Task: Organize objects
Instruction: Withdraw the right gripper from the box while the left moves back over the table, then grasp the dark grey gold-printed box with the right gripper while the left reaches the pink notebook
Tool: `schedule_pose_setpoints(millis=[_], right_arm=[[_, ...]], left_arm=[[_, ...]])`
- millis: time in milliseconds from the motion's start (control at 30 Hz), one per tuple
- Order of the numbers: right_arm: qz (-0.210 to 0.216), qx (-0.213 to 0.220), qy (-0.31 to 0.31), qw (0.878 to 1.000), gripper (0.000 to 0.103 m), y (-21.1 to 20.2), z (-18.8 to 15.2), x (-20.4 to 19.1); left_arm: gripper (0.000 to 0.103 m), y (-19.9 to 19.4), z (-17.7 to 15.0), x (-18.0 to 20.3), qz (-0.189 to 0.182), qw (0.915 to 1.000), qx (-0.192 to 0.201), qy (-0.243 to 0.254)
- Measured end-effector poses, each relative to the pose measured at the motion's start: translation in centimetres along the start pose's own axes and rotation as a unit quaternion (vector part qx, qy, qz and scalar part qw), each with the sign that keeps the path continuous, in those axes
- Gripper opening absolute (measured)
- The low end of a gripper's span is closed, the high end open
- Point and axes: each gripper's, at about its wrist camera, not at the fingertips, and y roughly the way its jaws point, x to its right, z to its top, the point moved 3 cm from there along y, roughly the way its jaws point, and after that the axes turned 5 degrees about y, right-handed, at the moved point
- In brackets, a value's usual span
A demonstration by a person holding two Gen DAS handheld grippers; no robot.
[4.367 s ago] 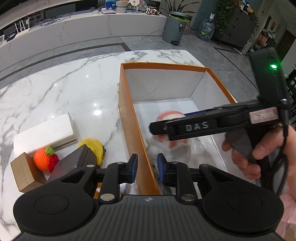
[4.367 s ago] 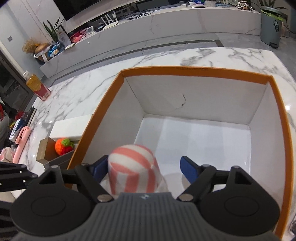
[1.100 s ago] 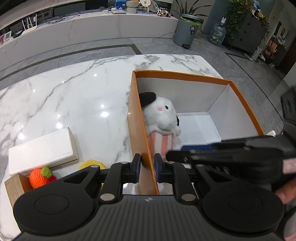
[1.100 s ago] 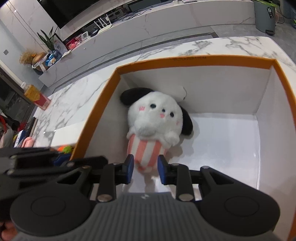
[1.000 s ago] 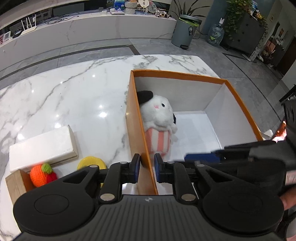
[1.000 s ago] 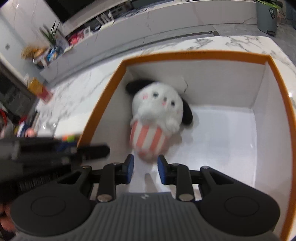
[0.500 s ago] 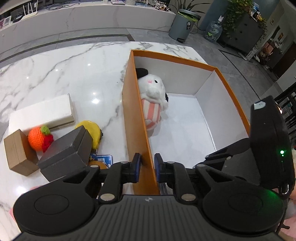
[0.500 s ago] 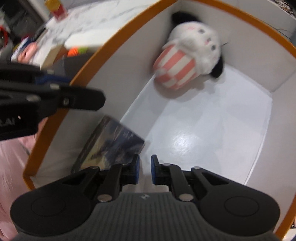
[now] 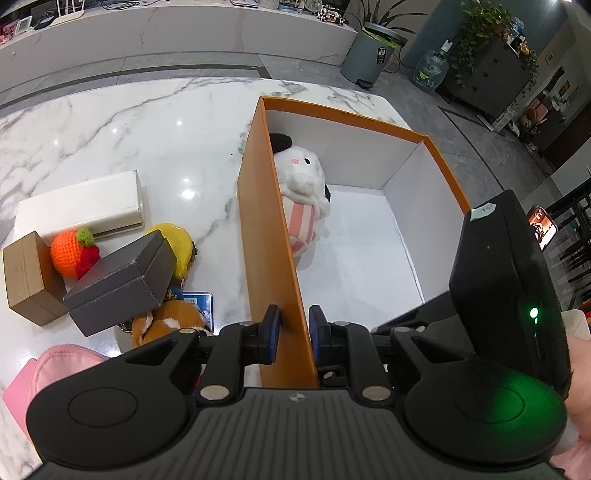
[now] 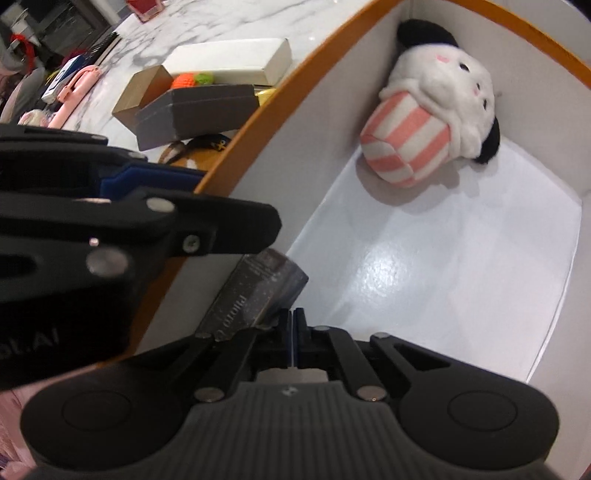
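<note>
I count one orange box (image 9: 275, 236) on the marble table (image 9: 122, 136), one plush (image 9: 301, 188) lying inside against its left wall. Outside, left of it: three small boxes, white (image 9: 79, 206), grey (image 9: 122, 277) and brown (image 9: 26, 277), plus one crochet orange (image 9: 70, 253). My left gripper (image 9: 291, 330) is clamped on the box's left wall. My right gripper (image 10: 292, 338) is inside the box, jaws pressed together with nothing I can see between them (a dark card (image 10: 258, 295) leans beside it, possibly touching). Behind: a long white counter (image 9: 184, 26), one bin (image 9: 373, 55).
</note>
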Motion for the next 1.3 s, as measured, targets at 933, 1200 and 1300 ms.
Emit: schedule_pose_setpoints(millis=[933,1200,1300], right_arm=[[0.018,0.216,-0.110,0.970,0.025,-12.0,-0.5,-8.9],[-0.036,0.198,-0.259,0.945,0.055,-6.9,2.7,-13.2],[-0.061,0.181,-0.306,0.933,0.055,-4.9,4.1,-14.2]], left_arm=[[0.044,-11.7,-3.7,-7.0,0.091,0.9920,0.080,0.035],[0.050,-10.4,-5.0,-10.6,0.099,0.9929,0.054,0.039],[0.053,-9.6,-4.9,-12.2,0.100,0.9940,0.037,0.024]])
